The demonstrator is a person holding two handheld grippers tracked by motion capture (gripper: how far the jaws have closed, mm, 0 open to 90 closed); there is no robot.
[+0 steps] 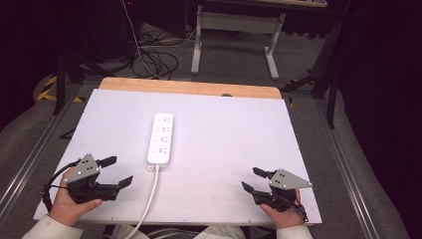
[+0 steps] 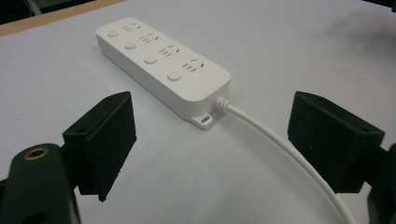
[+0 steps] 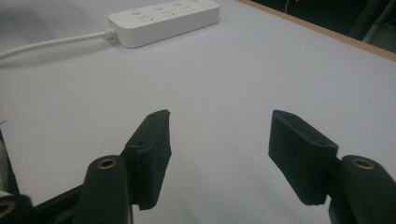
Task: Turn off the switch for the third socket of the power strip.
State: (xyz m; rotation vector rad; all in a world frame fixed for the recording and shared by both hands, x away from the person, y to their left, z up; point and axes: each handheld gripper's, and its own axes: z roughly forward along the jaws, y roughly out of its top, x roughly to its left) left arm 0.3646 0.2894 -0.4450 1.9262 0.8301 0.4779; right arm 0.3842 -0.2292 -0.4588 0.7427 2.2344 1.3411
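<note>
A white power strip (image 1: pixel 160 139) is lying flat on the white table (image 1: pixel 234 134), left of its middle, its white cord (image 1: pixel 150 199) trailing off the near edge. The left gripper (image 1: pixel 119 172) is sitting near the strip's cord end, jaws spread wide and empty. The right gripper (image 1: pixel 251 179) is resting well apart from the strip, jaws likewise gaping, holding nothing.

Both grippers black: left gripper (image 1: pixel 117 172) and right gripper (image 1: pixel 251 179) each w/ grey three-cornered top plate & black trailing cable. Jaws flat, blocky, brass-ringed screw holes at base. Sleeves (image 1: pixel 45 229) white.
</note>
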